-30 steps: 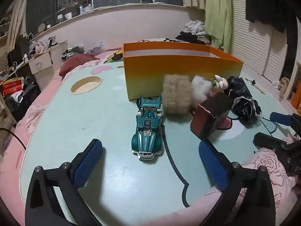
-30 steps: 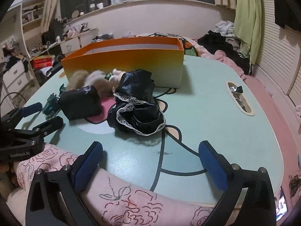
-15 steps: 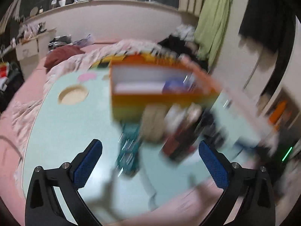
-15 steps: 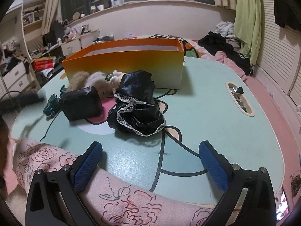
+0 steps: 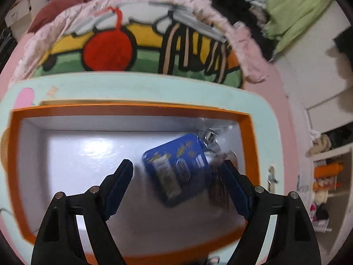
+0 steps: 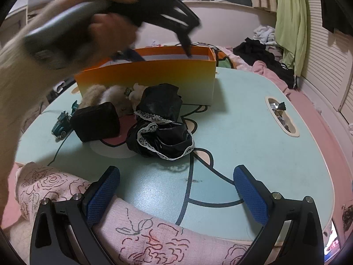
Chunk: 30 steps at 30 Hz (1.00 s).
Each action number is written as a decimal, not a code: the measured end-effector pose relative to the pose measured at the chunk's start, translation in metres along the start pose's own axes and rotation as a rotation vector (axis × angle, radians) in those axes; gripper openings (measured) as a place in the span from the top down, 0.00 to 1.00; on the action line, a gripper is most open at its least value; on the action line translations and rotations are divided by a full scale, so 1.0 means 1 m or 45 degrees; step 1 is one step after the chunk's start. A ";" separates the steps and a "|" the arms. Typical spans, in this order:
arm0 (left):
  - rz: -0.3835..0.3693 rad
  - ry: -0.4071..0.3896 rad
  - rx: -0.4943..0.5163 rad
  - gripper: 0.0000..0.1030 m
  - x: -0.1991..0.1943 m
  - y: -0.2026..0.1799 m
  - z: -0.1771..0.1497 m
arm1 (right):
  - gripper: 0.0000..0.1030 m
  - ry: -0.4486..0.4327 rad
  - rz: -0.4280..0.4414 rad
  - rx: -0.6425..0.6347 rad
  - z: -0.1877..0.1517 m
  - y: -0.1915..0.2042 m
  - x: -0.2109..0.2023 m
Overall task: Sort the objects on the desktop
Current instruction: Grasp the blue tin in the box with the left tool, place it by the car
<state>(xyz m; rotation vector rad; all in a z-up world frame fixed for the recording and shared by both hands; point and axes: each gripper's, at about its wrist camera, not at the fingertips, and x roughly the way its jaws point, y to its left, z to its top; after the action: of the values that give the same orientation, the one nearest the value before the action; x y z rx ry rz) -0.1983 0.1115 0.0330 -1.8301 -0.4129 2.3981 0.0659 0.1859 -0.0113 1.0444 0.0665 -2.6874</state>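
My left gripper (image 5: 178, 184) hangs wide and empty above the orange box (image 5: 132, 108), the blue packet (image 5: 176, 167) below my fingers. My right gripper (image 6: 176, 190), wide, waits before the black cloth (image 6: 163, 130) for sorting.

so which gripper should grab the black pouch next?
Right, probably. The right gripper is open, low at the table edge facing the black pouch; the left gripper is up over the orange box.

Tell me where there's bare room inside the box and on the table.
Box: the left floor is bare; a blue pack crowds its right end. Table: bare between the black cloth and the cutout. Crowded between car and cloth.
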 end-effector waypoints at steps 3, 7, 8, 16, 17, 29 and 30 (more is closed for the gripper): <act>0.134 -0.009 0.076 0.26 0.015 -0.013 -0.006 | 0.00 0.002 0.002 0.002 0.000 0.000 0.000; 0.152 -0.021 0.098 0.26 0.014 -0.008 -0.017 | 0.00 0.000 0.007 0.004 0.002 0.001 -0.001; 0.155 -0.017 0.110 0.26 0.013 -0.007 -0.018 | 0.00 0.000 0.007 0.006 0.002 0.001 -0.001; 0.354 -0.018 0.152 0.27 0.006 0.014 -0.016 | 0.00 -0.001 0.010 0.003 0.003 0.002 -0.001; 0.349 -0.020 0.176 0.35 0.006 0.013 -0.017 | 0.00 -0.002 0.012 0.005 0.003 0.002 -0.001; -0.099 -0.373 0.240 0.35 -0.087 0.043 -0.050 | 0.00 -0.004 0.011 0.003 0.002 0.002 -0.001; -0.166 -0.427 0.263 0.35 -0.108 0.050 -0.067 | 0.00 -0.004 0.012 0.004 0.002 0.002 -0.001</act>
<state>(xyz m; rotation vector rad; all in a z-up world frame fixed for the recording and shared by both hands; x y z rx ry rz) -0.1003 0.0480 0.1035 -1.2813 -0.2853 2.5480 0.0661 0.1840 -0.0090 1.0387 0.0571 -2.6818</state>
